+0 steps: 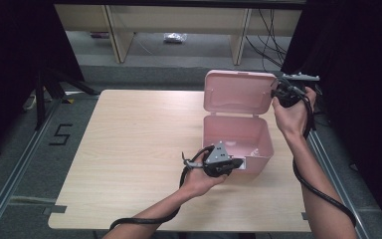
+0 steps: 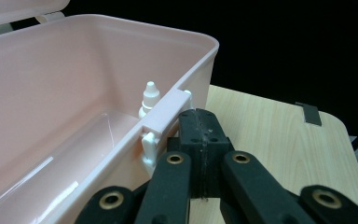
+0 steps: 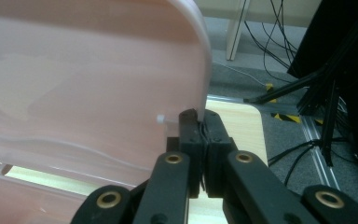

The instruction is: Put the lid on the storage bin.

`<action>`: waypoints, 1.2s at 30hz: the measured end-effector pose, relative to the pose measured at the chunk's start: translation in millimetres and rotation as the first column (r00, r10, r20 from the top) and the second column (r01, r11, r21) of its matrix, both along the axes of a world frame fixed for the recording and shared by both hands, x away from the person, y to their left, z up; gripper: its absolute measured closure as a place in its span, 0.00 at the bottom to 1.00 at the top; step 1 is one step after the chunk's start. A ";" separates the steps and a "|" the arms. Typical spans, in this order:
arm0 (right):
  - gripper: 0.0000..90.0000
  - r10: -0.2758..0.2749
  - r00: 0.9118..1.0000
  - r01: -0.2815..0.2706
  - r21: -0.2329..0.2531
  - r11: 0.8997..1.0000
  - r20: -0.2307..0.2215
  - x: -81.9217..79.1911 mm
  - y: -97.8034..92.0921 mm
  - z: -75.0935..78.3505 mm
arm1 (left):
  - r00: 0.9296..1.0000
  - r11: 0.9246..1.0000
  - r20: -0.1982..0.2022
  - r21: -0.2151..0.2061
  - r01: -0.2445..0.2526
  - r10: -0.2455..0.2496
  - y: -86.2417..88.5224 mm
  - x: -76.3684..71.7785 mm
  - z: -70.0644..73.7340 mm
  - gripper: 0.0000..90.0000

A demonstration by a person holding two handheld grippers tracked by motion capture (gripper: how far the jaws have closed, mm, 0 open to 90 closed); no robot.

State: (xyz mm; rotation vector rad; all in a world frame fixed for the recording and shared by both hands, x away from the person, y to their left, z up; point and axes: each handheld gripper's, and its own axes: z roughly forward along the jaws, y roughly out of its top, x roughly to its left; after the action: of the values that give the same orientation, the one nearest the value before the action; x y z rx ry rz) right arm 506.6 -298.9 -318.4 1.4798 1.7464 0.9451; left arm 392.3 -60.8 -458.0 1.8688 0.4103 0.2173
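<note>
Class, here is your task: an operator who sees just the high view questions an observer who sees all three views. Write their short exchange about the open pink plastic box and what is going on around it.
Operator: Is the right claw really gripping the raised pink lid of the pink plastic box, or just resting beside it?
Observer: It is gripping. The right gripper view shows the jaws shut on the lid's side edge.
Operator: There is a pale speck inside the box near the front wall. What is it?
Observer: The left gripper view shows a small white plastic dropper bottle standing upright just behind the front wall, close to the white latch.
</note>
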 end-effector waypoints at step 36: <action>0.99 -0.001 0.999 0.002 -0.006 1.000 0.037 -26.4 3.0 -5.8 | 1.000 1.000 -0.006 0.001 -0.002 0.002 -0.4 0.0 0.5 1.00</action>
State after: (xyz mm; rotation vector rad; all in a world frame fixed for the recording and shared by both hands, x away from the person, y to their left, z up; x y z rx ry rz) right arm 480.2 -295.9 -324.2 1.4501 1.7199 0.9595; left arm 392.3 -61.2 -457.5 1.8707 0.4158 0.2129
